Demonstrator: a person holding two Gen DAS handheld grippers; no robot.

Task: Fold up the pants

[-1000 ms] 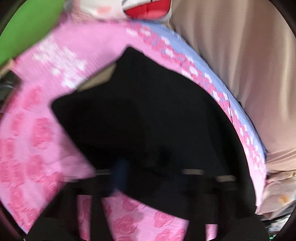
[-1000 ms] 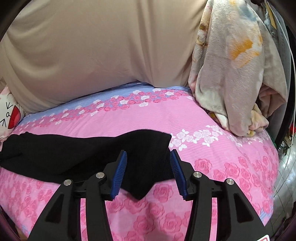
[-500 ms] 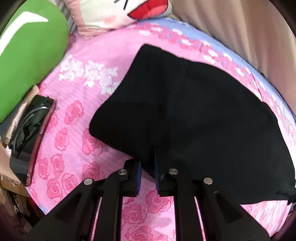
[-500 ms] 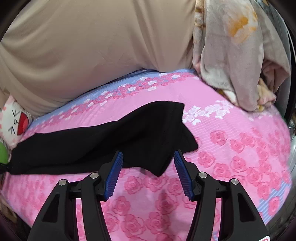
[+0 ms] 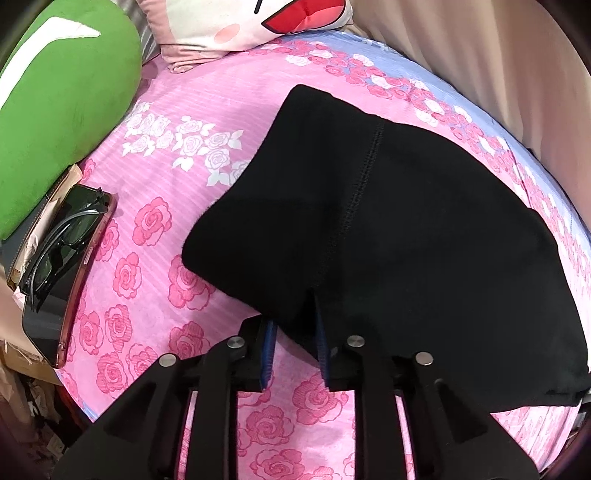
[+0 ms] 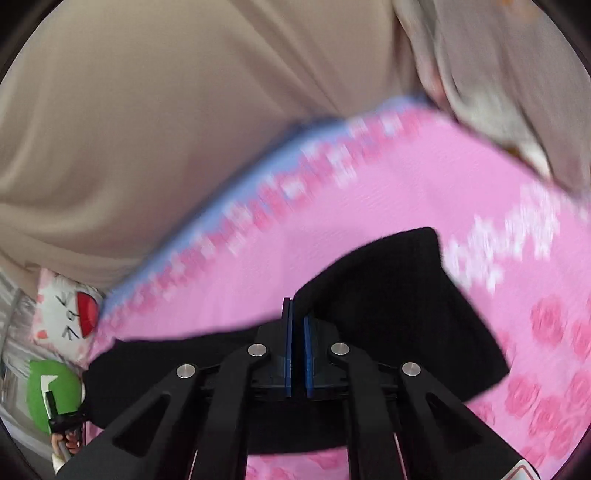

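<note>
Black pants (image 5: 406,229) lie spread on the pink rose bedsheet (image 5: 184,110). My left gripper (image 5: 293,332) is at their near edge beside the centre seam. Its jaws are opening, and a bunch of black cloth still fills the gap between the blue pads (image 5: 266,343). In the blurred right wrist view the other end of the pants (image 6: 399,295) lies on the bedsheet (image 6: 369,192). My right gripper (image 6: 297,314) has its pads almost together, pinching an edge of the black cloth that rises at their tips.
A green pillow (image 5: 55,110) and a cartoon-face pillow (image 5: 258,22) sit at the head of the bed. A phone with sunglasses on it (image 5: 62,258) lies at the bed's left edge. Beige fabric (image 6: 184,110) backs the bed, and a pale blanket (image 6: 498,74) hangs at the right.
The right gripper went from wide open around the pants' end to shut on the cloth, and it swung sideways over the pants. The left pads have parted a little.
</note>
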